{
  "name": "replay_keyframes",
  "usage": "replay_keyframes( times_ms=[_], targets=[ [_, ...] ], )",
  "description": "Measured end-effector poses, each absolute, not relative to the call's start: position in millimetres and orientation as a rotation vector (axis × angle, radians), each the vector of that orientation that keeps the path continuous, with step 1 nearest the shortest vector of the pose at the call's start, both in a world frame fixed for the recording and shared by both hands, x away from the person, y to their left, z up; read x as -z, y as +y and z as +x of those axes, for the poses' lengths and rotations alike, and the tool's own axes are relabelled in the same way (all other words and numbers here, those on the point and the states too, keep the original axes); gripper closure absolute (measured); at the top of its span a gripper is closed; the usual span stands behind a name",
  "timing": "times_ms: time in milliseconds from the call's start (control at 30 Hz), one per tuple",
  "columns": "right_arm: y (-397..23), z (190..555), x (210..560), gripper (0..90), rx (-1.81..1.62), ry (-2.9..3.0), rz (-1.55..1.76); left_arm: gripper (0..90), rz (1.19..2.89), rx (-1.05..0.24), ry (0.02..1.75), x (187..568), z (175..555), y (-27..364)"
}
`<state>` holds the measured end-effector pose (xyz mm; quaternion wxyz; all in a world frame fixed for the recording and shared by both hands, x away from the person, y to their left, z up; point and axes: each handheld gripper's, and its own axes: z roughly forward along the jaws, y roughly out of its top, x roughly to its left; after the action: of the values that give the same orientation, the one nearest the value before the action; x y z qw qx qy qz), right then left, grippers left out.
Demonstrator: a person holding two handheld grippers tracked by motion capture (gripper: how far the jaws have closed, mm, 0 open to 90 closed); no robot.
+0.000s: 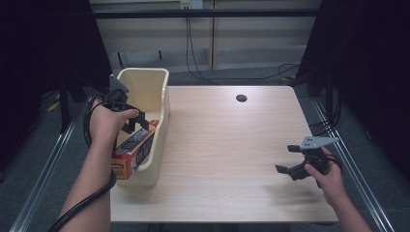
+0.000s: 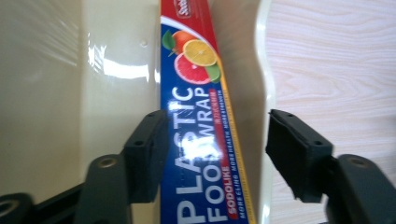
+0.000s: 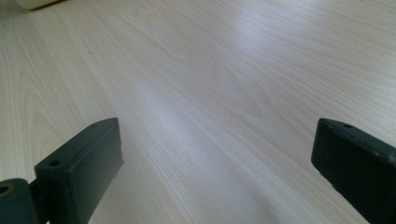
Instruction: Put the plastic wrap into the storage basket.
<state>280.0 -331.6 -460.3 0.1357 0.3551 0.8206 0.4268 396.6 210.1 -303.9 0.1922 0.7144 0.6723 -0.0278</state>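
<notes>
In the high view, the left gripper point(image 1: 138, 121) is over a cream plastic bin point(image 1: 145, 87) with smooth rounded walls, at the left edge of the pale wooden table point(image 1: 227, 145). A long cardboard box of plastic wrap point(image 1: 133, 152) leans inside the bin, and its near end sticks out over the front rim, toward the person. The right gripper point(image 1: 286, 158) hovers near the right edge, with much free table between.

In the left gripper view, the glossy blue box point(image 2: 201, 140) runs away from the camera between the jaws; the left jaw overlaps its edge, the right one stands apart, so the grip is loose.

In the right gripper view, the jaws are wide apart over bare wood grain point(image 3: 210, 93).
</notes>
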Motion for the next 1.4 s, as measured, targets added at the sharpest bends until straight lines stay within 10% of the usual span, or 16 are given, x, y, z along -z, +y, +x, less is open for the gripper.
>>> replay_keyframes(
  times_ms=[1400],
  targets=[
    [-331.8, 278.2, 457.5, 1.8, -1.243, 2.369, 1.027, 10.5, 2.107, 0.087, 1.404, 301.5, 385.6, 110.7]
  ],
)
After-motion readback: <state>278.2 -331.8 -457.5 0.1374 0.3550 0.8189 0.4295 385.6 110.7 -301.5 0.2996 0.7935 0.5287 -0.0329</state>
